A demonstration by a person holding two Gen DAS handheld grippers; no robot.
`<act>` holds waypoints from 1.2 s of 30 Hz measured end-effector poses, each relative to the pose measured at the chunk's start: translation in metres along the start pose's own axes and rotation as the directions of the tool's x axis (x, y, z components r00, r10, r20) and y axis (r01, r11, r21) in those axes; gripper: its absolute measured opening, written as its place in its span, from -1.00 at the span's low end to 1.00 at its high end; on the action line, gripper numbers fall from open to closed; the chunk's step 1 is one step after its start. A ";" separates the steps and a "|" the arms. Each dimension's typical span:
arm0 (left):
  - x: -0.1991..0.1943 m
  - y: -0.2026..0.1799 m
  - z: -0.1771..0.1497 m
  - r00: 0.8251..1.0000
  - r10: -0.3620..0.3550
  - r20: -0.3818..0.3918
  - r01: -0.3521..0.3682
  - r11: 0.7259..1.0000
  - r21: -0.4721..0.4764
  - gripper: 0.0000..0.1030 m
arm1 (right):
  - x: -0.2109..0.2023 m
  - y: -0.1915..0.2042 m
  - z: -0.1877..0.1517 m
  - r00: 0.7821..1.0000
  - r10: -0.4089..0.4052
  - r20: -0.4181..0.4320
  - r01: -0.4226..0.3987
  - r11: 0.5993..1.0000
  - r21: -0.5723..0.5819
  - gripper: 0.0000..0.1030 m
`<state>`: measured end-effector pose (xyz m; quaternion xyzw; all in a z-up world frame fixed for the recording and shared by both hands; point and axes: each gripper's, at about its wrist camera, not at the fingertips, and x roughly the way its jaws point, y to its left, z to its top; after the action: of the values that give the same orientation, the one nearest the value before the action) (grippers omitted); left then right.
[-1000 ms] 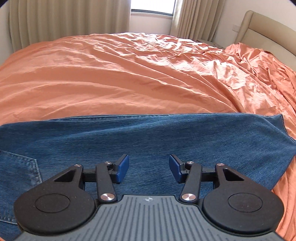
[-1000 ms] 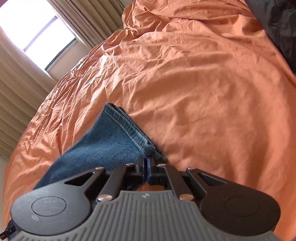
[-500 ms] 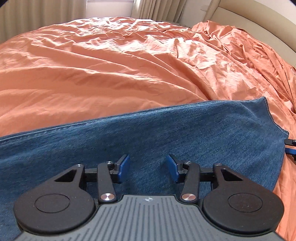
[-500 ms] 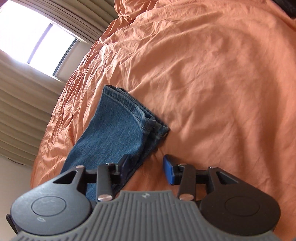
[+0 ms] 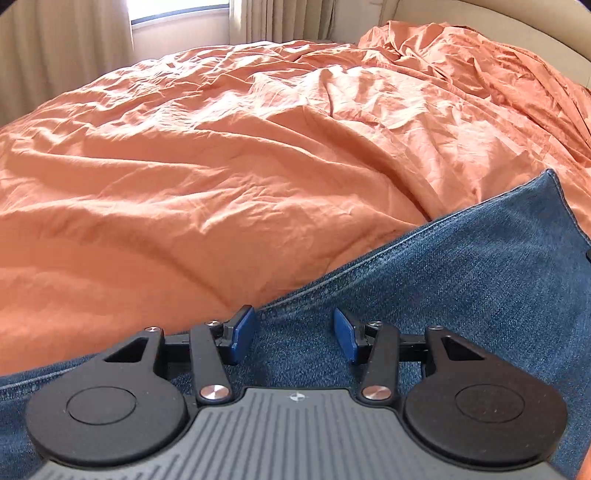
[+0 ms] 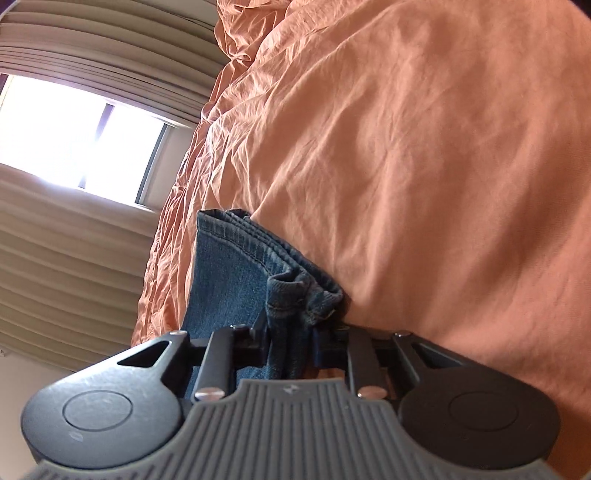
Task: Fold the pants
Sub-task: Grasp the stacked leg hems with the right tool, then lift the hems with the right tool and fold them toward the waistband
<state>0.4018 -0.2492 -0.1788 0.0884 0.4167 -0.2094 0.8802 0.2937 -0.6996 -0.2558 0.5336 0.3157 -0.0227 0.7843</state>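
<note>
Blue denim pants [image 5: 461, 280] lie flat on an orange bed sheet [image 5: 221, 166], with the leg hem at the right in the left wrist view. My left gripper [image 5: 293, 334] is open and empty just above the denim near its far edge. In the right wrist view the stacked leg hems [image 6: 258, 266] sit bunched between my right gripper's [image 6: 295, 343] fingers, which are closed on the cuff end. The hem is lifted a little off the sheet [image 6: 424, 166].
The rumpled orange sheet covers the whole bed. Beige curtains [image 6: 74, 258] and a bright window [image 6: 74, 144] stand beyond the bed. A padded headboard [image 5: 517, 26] is at the far right, with bunched sheet before it.
My right gripper opened half a second ago, then moved onto the leg hems and closed on them. My left gripper slid toward the far edge of the denim and stayed open.
</note>
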 end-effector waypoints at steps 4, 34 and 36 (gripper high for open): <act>0.013 -0.002 0.009 1.000 0.007 -0.011 -0.008 1.000 -0.022 0.05 | -0.001 0.006 0.002 1.000 -0.007 0.002 0.007 1.000 -0.024 -0.83; -0.126 -0.083 -0.100 0.974 -0.210 -0.079 0.220 0.964 0.151 -0.62 | -0.077 0.282 -0.044 0.996 -0.059 0.071 0.091 0.761 -0.642 -0.94; -0.144 -0.078 -0.105 0.977 -0.209 -0.053 0.215 0.961 0.173 -0.60 | -0.080 0.312 -0.064 0.997 -0.038 0.066 0.073 0.733 -0.676 -0.94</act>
<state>0.2127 -0.2425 -0.1337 0.1249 0.4184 -0.3370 0.8341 0.3160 -0.5355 0.0273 0.2013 0.2992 0.0576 0.9309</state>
